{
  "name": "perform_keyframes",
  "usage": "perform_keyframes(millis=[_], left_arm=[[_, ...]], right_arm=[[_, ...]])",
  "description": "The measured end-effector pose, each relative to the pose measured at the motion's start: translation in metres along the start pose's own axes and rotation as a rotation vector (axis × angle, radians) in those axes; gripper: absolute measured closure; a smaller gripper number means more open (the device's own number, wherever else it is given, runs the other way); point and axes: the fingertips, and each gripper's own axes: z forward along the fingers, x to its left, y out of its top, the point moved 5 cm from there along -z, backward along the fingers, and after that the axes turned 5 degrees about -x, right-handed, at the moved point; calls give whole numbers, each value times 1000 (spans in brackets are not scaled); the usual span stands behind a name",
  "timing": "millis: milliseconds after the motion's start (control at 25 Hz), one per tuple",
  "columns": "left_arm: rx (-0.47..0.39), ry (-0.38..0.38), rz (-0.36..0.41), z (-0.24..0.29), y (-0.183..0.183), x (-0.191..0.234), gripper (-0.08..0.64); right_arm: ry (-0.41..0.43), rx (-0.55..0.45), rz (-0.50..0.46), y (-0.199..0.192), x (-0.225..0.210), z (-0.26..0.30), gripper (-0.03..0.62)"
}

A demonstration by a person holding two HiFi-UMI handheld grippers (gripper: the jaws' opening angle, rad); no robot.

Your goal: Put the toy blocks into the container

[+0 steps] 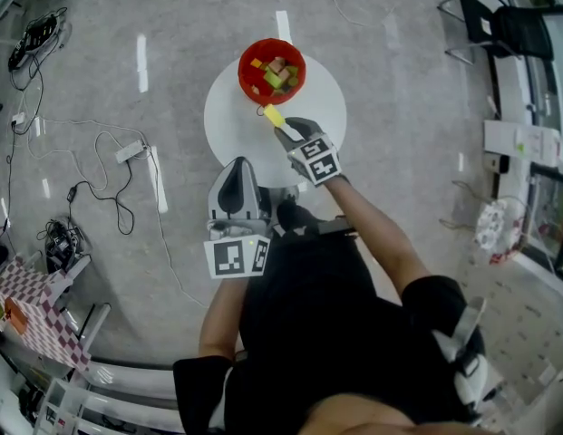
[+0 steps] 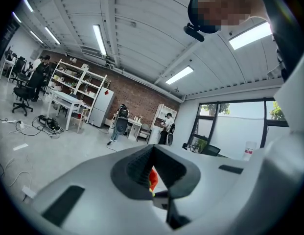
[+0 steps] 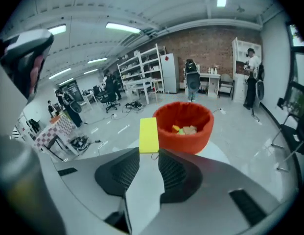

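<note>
The yellow block [image 1: 274,116] [image 3: 149,135] was clamped by its lower end between the jaws of the right gripper [image 1: 286,131] [image 3: 149,153], which stood partly closed on it. It stuck up past the fingertips, in the air just short of the near rim of the container [image 1: 242,71] [image 3: 183,137] and not yet over the opening. Inside the container lay a heap of blocks [image 1: 274,72] [image 3: 183,129] in several colours, so most of the work looked done.

The container stood at the far edge of the table [image 1: 228,120]. No loose block showed on the tabletop on the near side of the container, though the grippers covered part of it. By that reading the yellow block was probably the last one, and what remained was to carry it over the rim and let it go.

The left gripper [image 1: 237,172] [image 2: 152,151] hung well back from the container, by the person's body. Its jaws were drawn together at the tips, with nothing in them.
</note>
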Motion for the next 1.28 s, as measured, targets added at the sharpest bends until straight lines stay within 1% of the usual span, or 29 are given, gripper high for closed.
perform_keyframes(millis=[80,200,320,440,520,680,840,960,1080,1200,1280], left_arm=[[-2,7,1,0,1,1,563],[3,16,4,-1,1,2,563],[7,18,11,-2,3,1,563],[11,23,15,-3,5,0,563],[12,24,16,-3,5,1,563],[17,23,20,0,3,1,563],[6,10,27,4,6,-2,563],[-7,0,34,6,10,-6,563],[-22,-11,43,6,15,-13,563],[-35,-16,60,2,20,-18,563],[-41,-16,73,-4,22,-20,563]], right_arm=[[-25,-51,7,27,-14,1,474],[-75,-59,24,45,-38,15,474],[-120,-9,63,43,-58,34,474],[-146,33,99,40,-63,40,473],[-154,29,102,38,-66,41,474],[-145,-2,129,41,-67,29,474],[-132,-98,173,55,-66,-3,477],[-134,-196,183,71,-59,-38,530],[-132,-305,158,86,-44,-77,580],[-124,-416,114,101,-19,-118,594],[-121,-472,95,99,-4,-143,594]])
